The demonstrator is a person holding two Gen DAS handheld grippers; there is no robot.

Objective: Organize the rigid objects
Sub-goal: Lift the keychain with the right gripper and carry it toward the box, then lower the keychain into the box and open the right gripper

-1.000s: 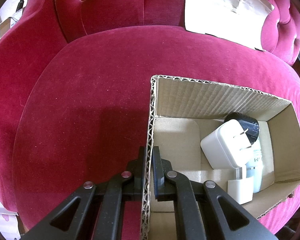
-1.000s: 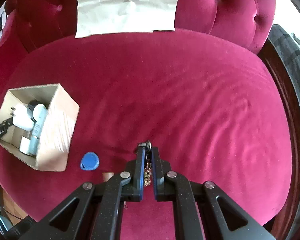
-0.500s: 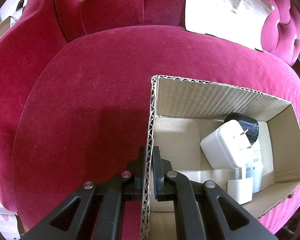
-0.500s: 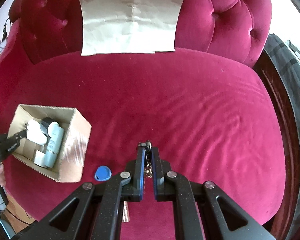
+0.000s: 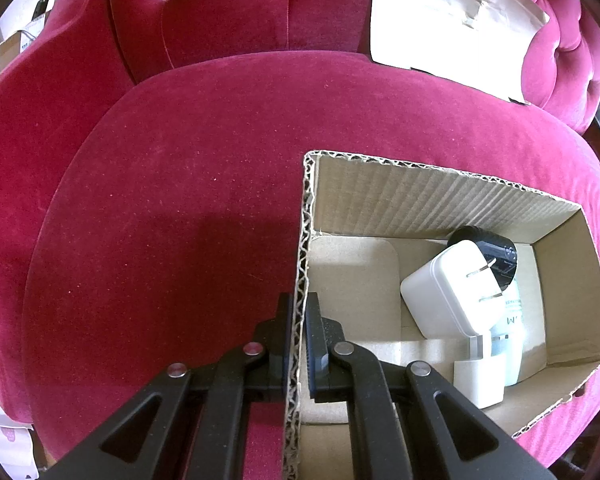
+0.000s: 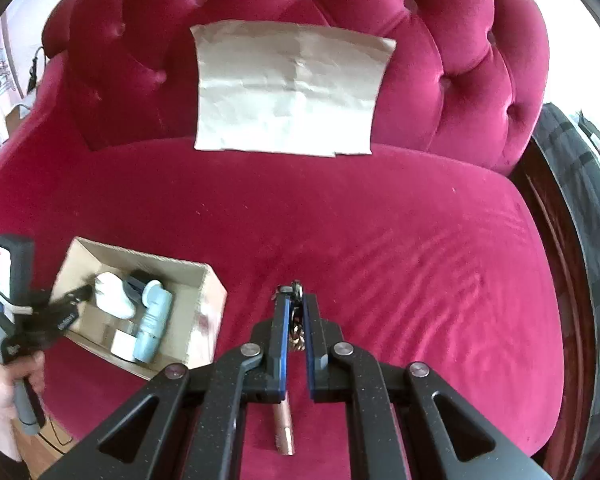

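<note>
An open cardboard box [image 5: 420, 200] sits on the red velvet sofa seat. It holds a white plug charger [image 5: 448, 292], a black adapter [image 5: 488, 244], a pale blue bottle [image 5: 512, 320] and a small white cube [image 5: 478, 384]. My left gripper [image 5: 298, 304] is shut on the box's left wall, one finger inside and one outside. In the right wrist view the box [image 6: 208, 312] lies at lower left. My right gripper [image 6: 295, 300] is above the seat, shut on a gold-link key chain [image 6: 297, 332] that hangs between the fingers.
A copper-coloured tube [image 6: 284, 428] lies on the seat under the right gripper. A creased sheet of paper [image 6: 288, 88] leans on the tufted backrest. A person's hand [image 6: 4, 392] holds the left gripper's handle. The sofa's dark wooden edge [image 6: 556, 240] runs along the right.
The right gripper has risen with the key chain, so the seat and box look farther off. The blue tag beside the box is out of sight. The left gripper has stayed put.
</note>
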